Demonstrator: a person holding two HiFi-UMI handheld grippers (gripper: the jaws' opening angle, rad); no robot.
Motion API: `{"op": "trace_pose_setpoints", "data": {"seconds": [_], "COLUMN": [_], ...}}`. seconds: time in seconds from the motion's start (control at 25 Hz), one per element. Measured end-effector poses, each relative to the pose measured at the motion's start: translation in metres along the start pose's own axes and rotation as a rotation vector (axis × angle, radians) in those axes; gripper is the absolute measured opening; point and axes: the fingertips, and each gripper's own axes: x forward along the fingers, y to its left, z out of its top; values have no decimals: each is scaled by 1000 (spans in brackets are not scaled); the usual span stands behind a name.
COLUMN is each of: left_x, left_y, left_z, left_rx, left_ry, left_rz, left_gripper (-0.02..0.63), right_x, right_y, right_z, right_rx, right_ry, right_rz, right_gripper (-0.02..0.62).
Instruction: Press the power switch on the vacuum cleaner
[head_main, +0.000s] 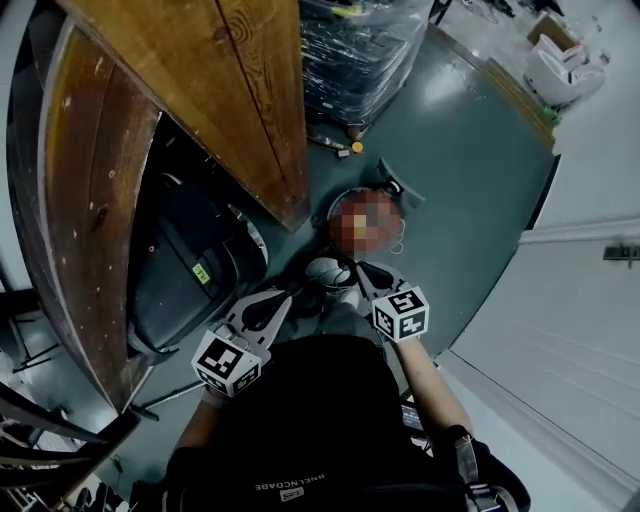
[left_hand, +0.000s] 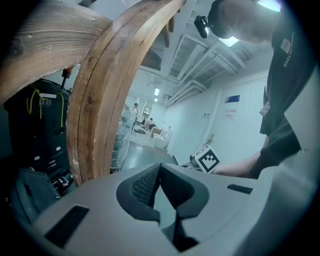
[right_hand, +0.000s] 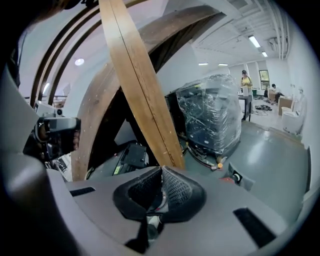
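A large curved brown wooden frame (head_main: 120, 180) is seen overhanging the machine, so it could be struck on the reach in, or a wrong spot pressed, since no switch can be made out. The black, rounded plastic vacuum cleaner (head_main: 190, 265) is parked on the floor at the left, partly under the wood, with a small yellow-green label (head_main: 200, 272) on top. Just right of it, the left hand-held gripper (head_main: 290, 298) and right hand-held gripper (head_main: 352, 272) are closed on nothing.
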Motion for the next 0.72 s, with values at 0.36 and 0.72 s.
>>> {"op": "trace_pose_setpoints", "data": {"seconds": [0.36,0.72], "left_x": [15,33], "left_y": [12,12], "left_z": [-23,-55], "left_rx": [-86,-133], "left_ry": [34,77], "left_rz": [157,229], "left_gripper": [14,14], "right_x": [68,134], "right_y": [-64,-128], "right_z": [-58,-123], "right_rx": [-75,-154], "right_ry": [191,350], "right_rz": [22,-19], "right_gripper": [28,28]}}
